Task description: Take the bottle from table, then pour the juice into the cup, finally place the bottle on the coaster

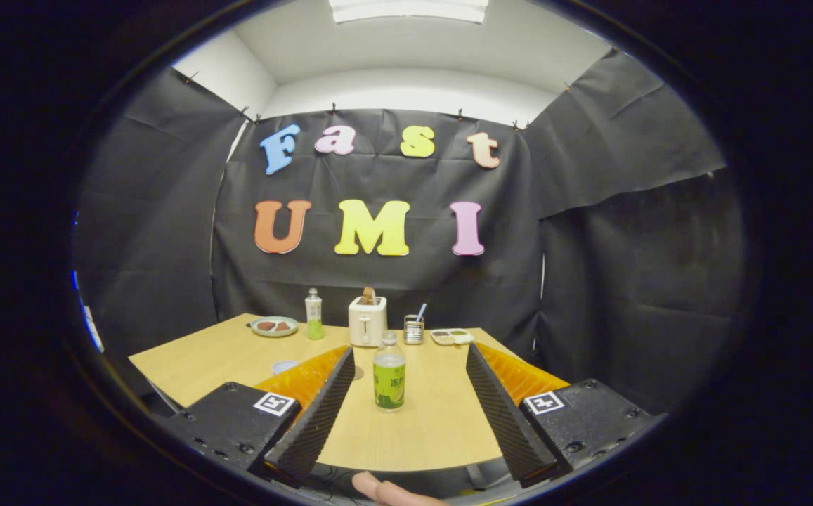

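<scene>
Your gripper [410, 365] has ridged, wedge-shaped fingers [318, 414] on boxy bases with screws and square tags.

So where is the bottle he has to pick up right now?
The bottle stands upright on the wooden table, between the open claw's fingers and untouched by them, with the toaster just beyond it.
</scene>
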A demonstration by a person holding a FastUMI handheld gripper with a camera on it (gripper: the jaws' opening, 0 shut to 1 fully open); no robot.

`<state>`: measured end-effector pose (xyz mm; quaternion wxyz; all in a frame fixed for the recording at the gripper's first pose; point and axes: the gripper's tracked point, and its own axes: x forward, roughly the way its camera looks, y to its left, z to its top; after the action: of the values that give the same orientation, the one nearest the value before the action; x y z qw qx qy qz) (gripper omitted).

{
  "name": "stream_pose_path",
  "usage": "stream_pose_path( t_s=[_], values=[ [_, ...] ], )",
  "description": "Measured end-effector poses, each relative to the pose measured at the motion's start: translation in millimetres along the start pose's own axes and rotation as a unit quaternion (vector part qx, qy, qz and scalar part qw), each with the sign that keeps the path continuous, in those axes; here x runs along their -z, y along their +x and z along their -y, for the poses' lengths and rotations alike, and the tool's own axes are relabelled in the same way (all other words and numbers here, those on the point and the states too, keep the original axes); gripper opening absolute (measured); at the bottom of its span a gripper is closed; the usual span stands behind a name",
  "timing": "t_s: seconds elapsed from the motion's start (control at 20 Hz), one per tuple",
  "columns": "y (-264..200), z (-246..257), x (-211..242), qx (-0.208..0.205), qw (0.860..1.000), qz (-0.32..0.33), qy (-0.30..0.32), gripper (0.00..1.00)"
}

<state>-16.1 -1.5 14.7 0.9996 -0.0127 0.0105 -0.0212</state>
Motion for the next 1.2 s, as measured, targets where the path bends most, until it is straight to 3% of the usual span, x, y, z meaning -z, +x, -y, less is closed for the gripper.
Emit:
stream_pose_path(
  t_s=[0.45, 0.55, 0.75, 1.2],
  values=[
    [20.4, -10.5, 5.3, 0.017, 1.0, -0.003, -0.008, 1.0],
    [31.9, -18.1, 12.4, 0.005, 1.0, -0.006, -0.005, 1.0],
    [63.1, -31.3, 38.7, -0.022, 0.999, -0.026, 0.0, 1.0],
    [164.2, -32.6, 80.1, -0.013, 0.999, -0.029, 0.003, 1.0]
  ],
)
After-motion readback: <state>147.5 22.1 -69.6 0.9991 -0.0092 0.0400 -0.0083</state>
